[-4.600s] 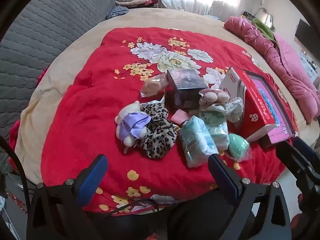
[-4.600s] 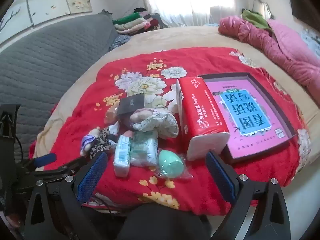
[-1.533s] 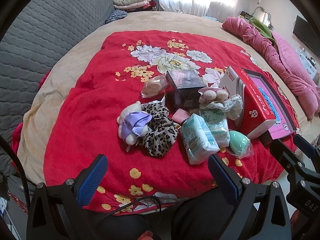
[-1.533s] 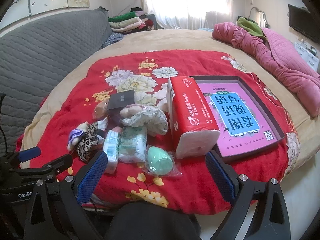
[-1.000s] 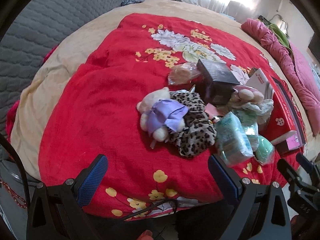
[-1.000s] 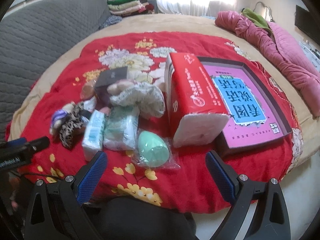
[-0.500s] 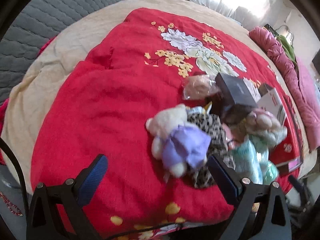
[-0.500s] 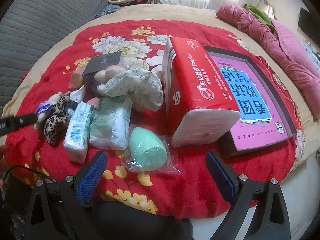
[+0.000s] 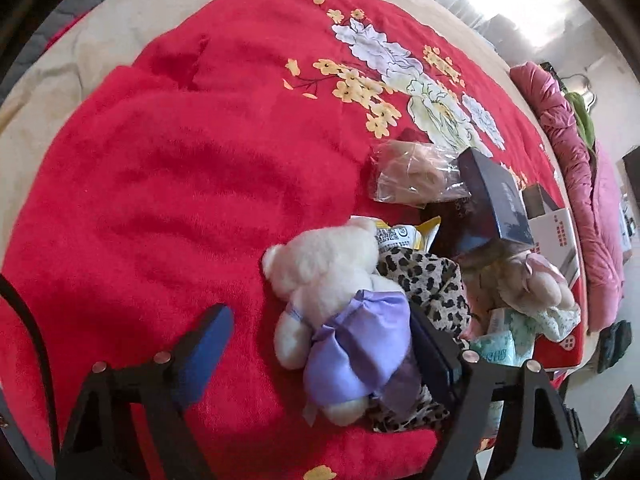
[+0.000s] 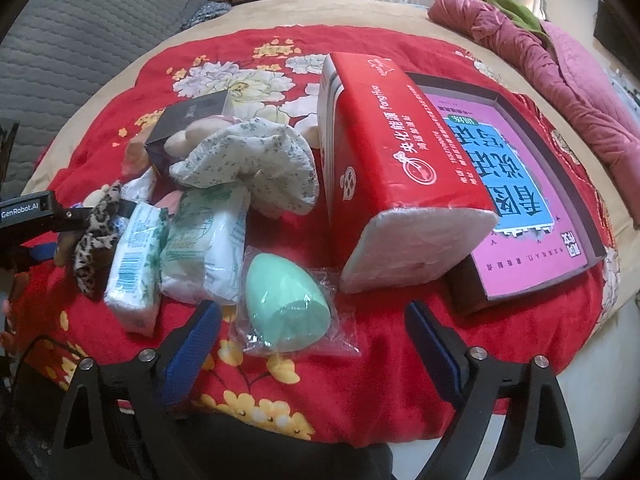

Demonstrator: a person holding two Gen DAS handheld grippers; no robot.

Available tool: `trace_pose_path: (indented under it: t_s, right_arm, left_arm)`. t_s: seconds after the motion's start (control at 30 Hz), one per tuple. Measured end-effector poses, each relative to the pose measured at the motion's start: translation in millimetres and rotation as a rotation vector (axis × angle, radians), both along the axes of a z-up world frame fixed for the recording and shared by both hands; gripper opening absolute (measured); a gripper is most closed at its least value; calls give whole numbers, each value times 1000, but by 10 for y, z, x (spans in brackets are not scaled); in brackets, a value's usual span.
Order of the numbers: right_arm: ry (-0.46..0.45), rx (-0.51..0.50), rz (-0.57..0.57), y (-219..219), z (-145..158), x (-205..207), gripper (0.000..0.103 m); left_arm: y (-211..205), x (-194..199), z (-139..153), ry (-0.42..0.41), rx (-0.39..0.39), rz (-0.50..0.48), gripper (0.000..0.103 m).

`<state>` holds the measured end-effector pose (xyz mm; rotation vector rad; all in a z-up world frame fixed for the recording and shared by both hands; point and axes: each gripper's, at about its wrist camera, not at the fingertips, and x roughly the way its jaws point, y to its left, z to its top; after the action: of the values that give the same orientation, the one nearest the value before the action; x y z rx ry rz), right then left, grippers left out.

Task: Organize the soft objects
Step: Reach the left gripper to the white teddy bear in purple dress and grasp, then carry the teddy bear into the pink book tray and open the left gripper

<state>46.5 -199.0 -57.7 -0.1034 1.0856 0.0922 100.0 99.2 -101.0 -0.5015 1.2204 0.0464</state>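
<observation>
Covering most of the bed, a red floral blanket (image 10: 400, 360) carried a heap of soft things. Toward its right side lay a shallow box with a pink printed sheet (image 10: 532, 200), and a red tissue pack (image 10: 392, 176) leaned against that box's near edge. Left of the pack sat a floral cloth bundle (image 10: 256, 164), two wrapped tissue packets (image 10: 176, 248) and a mint-green egg-shaped sponge (image 10: 284, 308) in clear plastic. A dark box (image 9: 492, 200) stood behind a bagged brown item (image 9: 412, 172). The cream teddy bear (image 9: 336, 280), dressed in lilac, lay on a leopard-print scrunchie (image 9: 432, 284) at the heap's left edge. The left gripper (image 9: 320, 352) was spread wide around the bear's lower half, its right finger beside the lilac cloth, its left finger apart over bare blanket. The right gripper (image 10: 312, 340) hung open just before the sponge, touching nothing.
</observation>
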Motion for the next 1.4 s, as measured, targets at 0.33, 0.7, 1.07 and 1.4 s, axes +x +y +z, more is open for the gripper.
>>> trace_pose_path:
  t_s: [0.33, 0.7, 1.07, 1.4]
  right_arm:
    - [1, 32, 19, 28, -31, 48, 50]
    - [-100, 90, 16, -18, 298, -160, 50]
    - [-218, 144, 1, -130, 728, -297, 49]
    - [-347, 143, -210, -1059, 1180, -221, 49]
  left_arm:
    - [44, 31, -21, -41, -139, -9, 54]
    - [114, -207, 383, -165, -128, -6, 52]
    - [-510, -372, 938, -268, -46, -167, 52]
    - [-1769, -237, 1384, -338, -2, -413, 52]
